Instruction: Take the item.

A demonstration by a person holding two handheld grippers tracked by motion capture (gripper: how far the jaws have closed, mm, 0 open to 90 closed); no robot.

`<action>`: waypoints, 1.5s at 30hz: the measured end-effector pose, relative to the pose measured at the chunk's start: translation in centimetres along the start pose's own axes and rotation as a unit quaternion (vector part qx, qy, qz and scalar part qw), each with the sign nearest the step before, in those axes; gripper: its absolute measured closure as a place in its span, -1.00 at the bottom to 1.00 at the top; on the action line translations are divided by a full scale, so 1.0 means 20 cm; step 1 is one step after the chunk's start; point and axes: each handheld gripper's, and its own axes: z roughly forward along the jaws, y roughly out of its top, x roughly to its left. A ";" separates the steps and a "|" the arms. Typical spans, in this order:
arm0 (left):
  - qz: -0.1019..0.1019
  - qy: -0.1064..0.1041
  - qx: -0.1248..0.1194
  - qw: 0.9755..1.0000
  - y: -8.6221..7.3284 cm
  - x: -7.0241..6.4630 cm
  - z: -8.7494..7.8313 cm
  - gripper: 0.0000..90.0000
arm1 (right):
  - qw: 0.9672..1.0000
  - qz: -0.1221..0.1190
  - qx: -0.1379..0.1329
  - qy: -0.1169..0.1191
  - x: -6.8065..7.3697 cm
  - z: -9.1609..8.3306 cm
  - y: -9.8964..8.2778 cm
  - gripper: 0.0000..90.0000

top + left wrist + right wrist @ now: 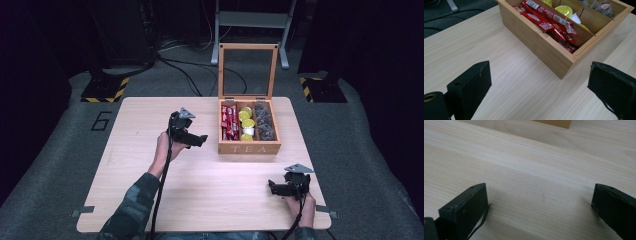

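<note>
High view puts our left gripper point(192, 138) just left of the wooden tea box point(248, 147), jaws spread and empty, aimed at its near corner. Red sachets point(549, 21) lie lengthwise in the nearest compartment. Our right gripper point(282, 187), also spread and empty, sits well apart near the table point(150, 200) edge.

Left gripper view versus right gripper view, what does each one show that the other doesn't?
Left gripper view: the open wooden tea box with red sachets, yellow-lidded cups and grey tea bags in separate compartments.

Right gripper view: mostly bare tabletop, with just one bottom corner of the box at the top edge.

Both: open black tongs, left and right, over the light wooden table.
</note>
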 end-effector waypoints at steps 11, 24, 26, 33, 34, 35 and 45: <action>0.002 -0.013 0.011 1.000 0.11 -0.03 0.11 -0.90 | 1.000 0.000 0.000 0.000 0.00 0.00 0.00 -1.00; 0.018 -0.027 0.022 0.999 0.23 -0.12 0.25 -0.87 | 1.000 0.000 0.000 0.000 0.00 0.00 0.00 -1.00; 0.018 -0.028 0.024 0.999 0.25 -0.13 0.28 -0.86 | 1.000 0.000 0.000 0.000 0.00 0.00 0.00 -1.00; 0.027 -0.029 0.033 0.999 0.28 -0.15 0.35 -0.81 | 1.000 0.000 0.000 0.000 0.00 0.00 0.00 -1.00; 0.018 -0.030 0.034 0.999 0.29 -0.15 0.37 -0.80 | 1.000 0.001 0.000 0.000 0.00 0.00 0.00 -1.00; 0.021 -0.029 0.036 0.999 0.29 -0.15 0.38 -0.79 | 1.000 0.001 0.000 0.000 0.00 0.00 0.00 -1.00; 0.019 -0.029 0.043 0.998 0.34 -0.18 0.48 -0.60 | 1.000 0.000 0.000 0.000 0.00 0.00 0.00 -1.00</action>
